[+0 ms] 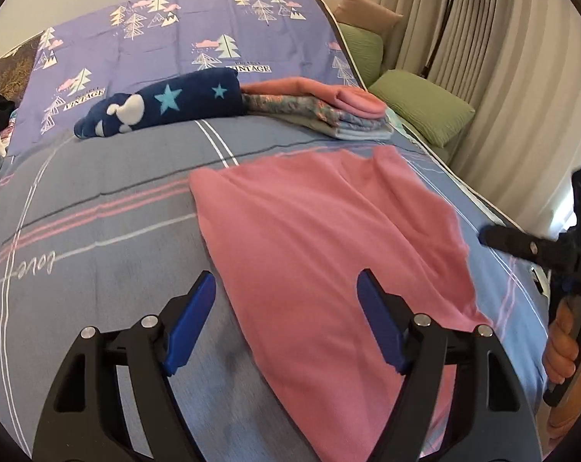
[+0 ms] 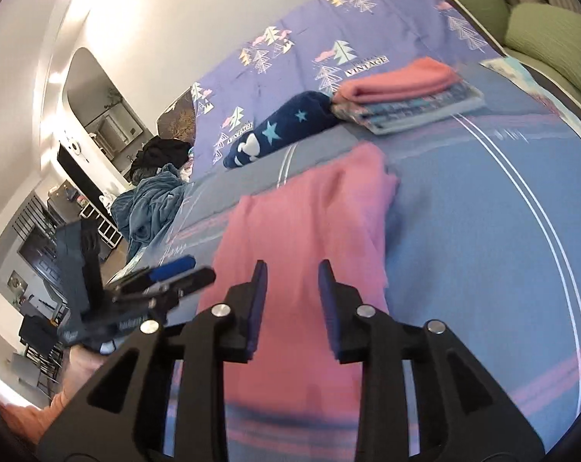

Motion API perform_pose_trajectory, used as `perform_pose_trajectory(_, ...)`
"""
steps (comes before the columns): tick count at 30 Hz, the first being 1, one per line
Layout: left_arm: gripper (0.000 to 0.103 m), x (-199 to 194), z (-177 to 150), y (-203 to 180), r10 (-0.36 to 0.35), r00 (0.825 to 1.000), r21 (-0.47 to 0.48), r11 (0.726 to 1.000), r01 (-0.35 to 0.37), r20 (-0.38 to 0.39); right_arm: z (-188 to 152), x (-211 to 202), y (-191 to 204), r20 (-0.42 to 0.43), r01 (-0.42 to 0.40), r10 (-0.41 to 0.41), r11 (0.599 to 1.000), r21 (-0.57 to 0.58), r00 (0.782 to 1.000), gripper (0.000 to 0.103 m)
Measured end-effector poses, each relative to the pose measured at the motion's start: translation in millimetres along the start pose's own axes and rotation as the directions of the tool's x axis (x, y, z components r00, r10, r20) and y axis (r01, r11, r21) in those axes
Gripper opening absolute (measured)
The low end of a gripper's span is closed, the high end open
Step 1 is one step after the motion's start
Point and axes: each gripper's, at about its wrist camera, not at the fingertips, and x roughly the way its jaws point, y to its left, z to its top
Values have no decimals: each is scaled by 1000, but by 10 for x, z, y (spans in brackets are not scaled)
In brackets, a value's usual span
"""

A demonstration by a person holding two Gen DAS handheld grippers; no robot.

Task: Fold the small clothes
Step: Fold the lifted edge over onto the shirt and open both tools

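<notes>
A pink garment (image 1: 321,238) lies spread on the bed; it also shows in the right wrist view (image 2: 309,238). My left gripper (image 1: 286,288) is open and empty, its jaws wide apart over the garment's near left edge. It appears from the side in the right wrist view (image 2: 182,269). My right gripper (image 2: 292,273) is open and empty, hovering over the garment's near end. It shows at the right edge of the left wrist view (image 1: 494,236), beside the garment's right edge.
A stack of folded clothes (image 1: 329,109) and a navy star-print roll (image 1: 163,102) lie further up the bed (image 1: 98,200). Green cushions (image 1: 421,107) and curtains are at the right. A rumpled blue blanket (image 2: 152,200) hangs off the left side.
</notes>
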Motion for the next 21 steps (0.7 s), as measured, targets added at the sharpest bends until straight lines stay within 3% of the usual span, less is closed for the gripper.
perform_pose_trajectory(3,77,250,-71,136,29,998,-35,999,-30,-54,85,370,-252,-50,89,-87,995,47,995,27)
perform_pose_trajectory(4,82,349,-135,203,28,996,-60,998,-33,-87,39,526,-441,-88,220,-214,973,63,973,25)
perform_pose_trajectory(5,85,403,-163,282,2,995,-97,995,-11,-96,-31,610,-605,-119,280,-268,955,95,956,22)
perform_pose_trajectory(7,85,371,-163,377,-52,996,-144,989,40,-77,-59,495,-794,-89,178,-163,963,203,983,22)
perform_pose_trajectory(10,83,286,-118,420,-40,998,-163,986,31,-52,48,318,-722,-66,189,-180,967,173,981,23)
perform_pose_trajectory(12,79,195,-39,395,-53,999,-139,989,51,-10,188,248,-583,-33,128,-125,984,125,992,23)
perform_pose_trajectory(14,71,112,109,328,-71,997,-94,993,74,28,350,277,-430,-25,67,-66,996,56,998,23)
perform_pose_trajectory(17,44,160,323,239,-75,997,-40,996,77,31,580,549,-241,-70,-3,0,999,-33,998,23)
perform_pose_trajectory(19,31,271,426,224,-101,995,-37,994,102,22,672,799,-230,-131,-66,62,997,-27,989,23)
perform_pose_trajectory(21,31,459,457,264,-131,991,-55,990,130,-20,695,1069,-337,-201,-73,74,997,9,977,23)
